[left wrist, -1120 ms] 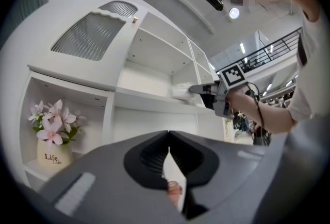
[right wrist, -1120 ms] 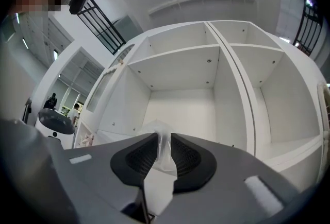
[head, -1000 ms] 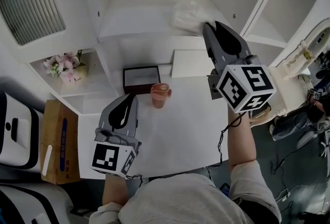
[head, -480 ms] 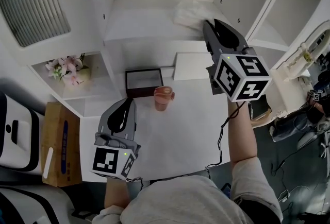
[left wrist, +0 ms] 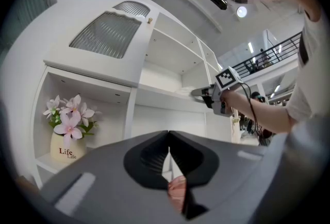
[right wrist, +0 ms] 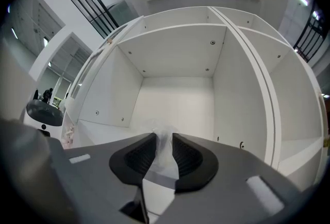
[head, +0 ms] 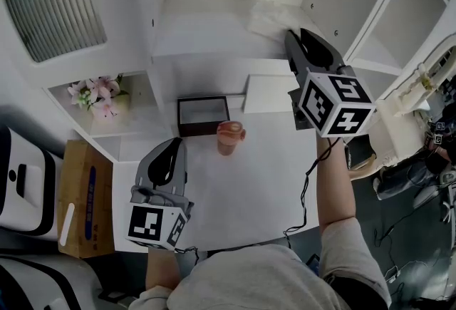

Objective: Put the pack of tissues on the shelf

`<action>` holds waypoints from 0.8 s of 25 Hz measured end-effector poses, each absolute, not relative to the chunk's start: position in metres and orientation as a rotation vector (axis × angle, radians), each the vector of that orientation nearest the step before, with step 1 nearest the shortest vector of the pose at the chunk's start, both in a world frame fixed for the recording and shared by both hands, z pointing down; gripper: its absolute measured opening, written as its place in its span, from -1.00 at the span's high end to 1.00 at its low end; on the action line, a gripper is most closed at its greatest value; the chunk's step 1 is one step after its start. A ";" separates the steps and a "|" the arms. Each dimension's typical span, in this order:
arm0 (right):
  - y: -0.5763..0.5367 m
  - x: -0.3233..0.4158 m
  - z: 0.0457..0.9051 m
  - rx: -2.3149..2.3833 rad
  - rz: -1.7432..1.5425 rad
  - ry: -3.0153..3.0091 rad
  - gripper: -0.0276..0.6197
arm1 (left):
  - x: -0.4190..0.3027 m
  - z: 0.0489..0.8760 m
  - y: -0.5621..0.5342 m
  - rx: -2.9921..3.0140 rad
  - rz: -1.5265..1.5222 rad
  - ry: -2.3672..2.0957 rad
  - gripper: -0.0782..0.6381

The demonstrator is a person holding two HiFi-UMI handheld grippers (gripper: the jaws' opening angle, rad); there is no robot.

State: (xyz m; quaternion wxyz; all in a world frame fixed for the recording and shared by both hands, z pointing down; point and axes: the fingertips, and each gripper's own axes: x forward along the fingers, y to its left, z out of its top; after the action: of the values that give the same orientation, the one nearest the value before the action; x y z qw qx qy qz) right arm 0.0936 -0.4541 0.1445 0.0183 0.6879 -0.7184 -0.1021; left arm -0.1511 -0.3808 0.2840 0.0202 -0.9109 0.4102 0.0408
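Observation:
The pack of tissues (head: 269, 16), in clear crinkly wrap, lies on the white shelf board (head: 206, 23) at its right end. My right gripper (head: 291, 36) reaches up to it, and its jaws are opening with the pack (right wrist: 164, 152) still filling the gap between the pads. My left gripper (head: 173, 142) hovers low over the white table (head: 249, 187), left of a pink cup (head: 229, 137). Its jaws are shut, tips touching (left wrist: 168, 135), with nothing between them. The cup (left wrist: 178, 190) shows below those tips.
A black open box (head: 202, 112) stands behind the cup, next to a white flat box (head: 269, 93). A vase of pink flowers (head: 96, 96) sits in a lower cubby on the left. A cardboard box (head: 82, 198) stands on the floor at left. Shelf walls close in around the right gripper.
The head view has drifted slightly. Both grippers stay in about the same places, the right one at the shelf with the pack between its jaws.

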 end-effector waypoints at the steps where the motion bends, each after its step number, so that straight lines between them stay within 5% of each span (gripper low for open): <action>1: -0.453 0.094 0.144 2.137 -0.318 -2.239 0.60 | -0.151 0.284 -0.380 -2.826 0.128 1.273 0.78; 20: -0.424 0.089 0.143 2.059 -0.318 -2.418 0.36 | -0.133 0.287 -0.371 -2.852 0.117 1.223 0.78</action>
State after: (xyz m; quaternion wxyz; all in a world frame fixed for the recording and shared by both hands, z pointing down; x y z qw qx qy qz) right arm 0.0887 -0.4243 0.1432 -0.0252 0.6449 -0.7574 -0.0996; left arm -0.1325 -0.3707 0.2874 0.0181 -0.9182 0.3939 0.0378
